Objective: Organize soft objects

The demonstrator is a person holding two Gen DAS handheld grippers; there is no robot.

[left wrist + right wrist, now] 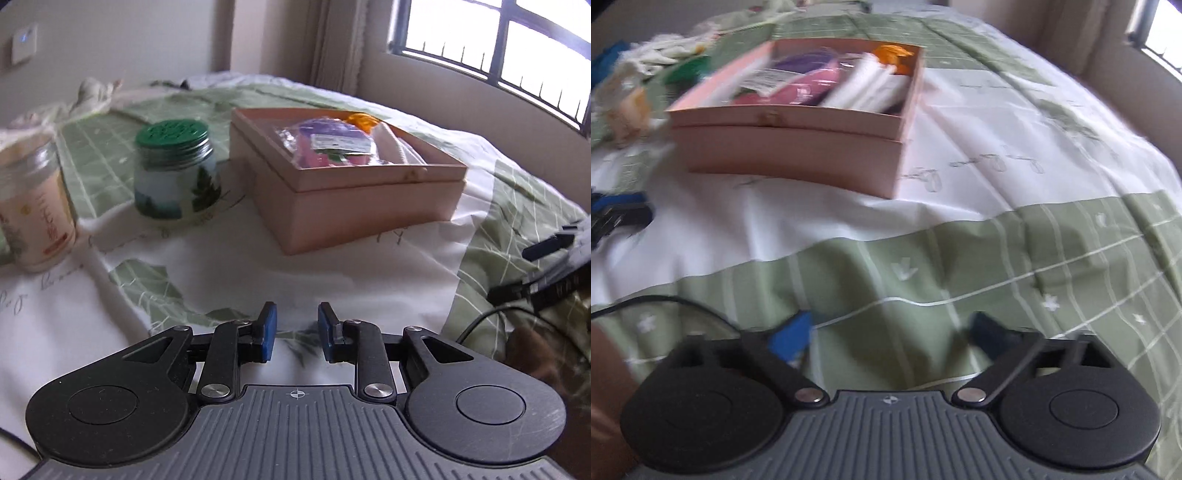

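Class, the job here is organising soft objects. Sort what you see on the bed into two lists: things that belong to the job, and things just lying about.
Belongs to the job:
- pink box
- packet of soft items inside it
- orange item inside it
- left gripper, right gripper, both empty

Just lying about:
- green-lidded jar
- cream jar
- crumpled cloth beyond them (perhaps still to sort)

The left gripper (pixel 295 328) is hovering low over the bedspread (pixel 229 266), tilting downward, its blue pads (pixel 269 332) sitting a narrow gap apart with nothing between them. The right gripper (pixel 890 332) is hanging over the bedspread too, jaws spread wide and empty.
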